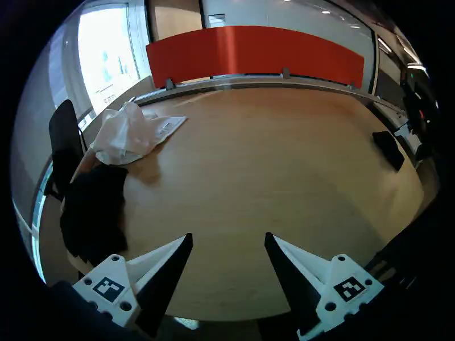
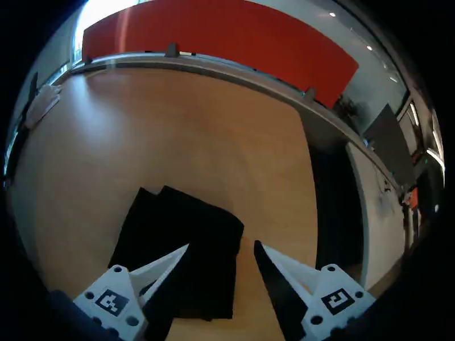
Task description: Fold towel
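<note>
A folded black towel [image 2: 187, 227] lies flat on the wooden table [image 2: 170, 131], right under my right gripper [image 2: 221, 244]. That gripper stands open, its left finger over the towel and its right finger over bare wood beside the towel's edge. In the left gripper view my left gripper [image 1: 227, 235] is open over bare table [image 1: 256, 170] with nothing between its fingers. A crumpled pile of black cloth [image 1: 94, 213] lies at the table's left edge, close to the left finger. Far to the right lies a small dark folded cloth [image 1: 389, 148].
A heap of white cloths [image 1: 128, 133] sits at the far left of the table, seen small as white cloths [image 2: 42, 102] in the right gripper view. A red divider [image 1: 256, 54] runs along the table's far edge. A black chair [image 1: 62, 136] stands left of the table.
</note>
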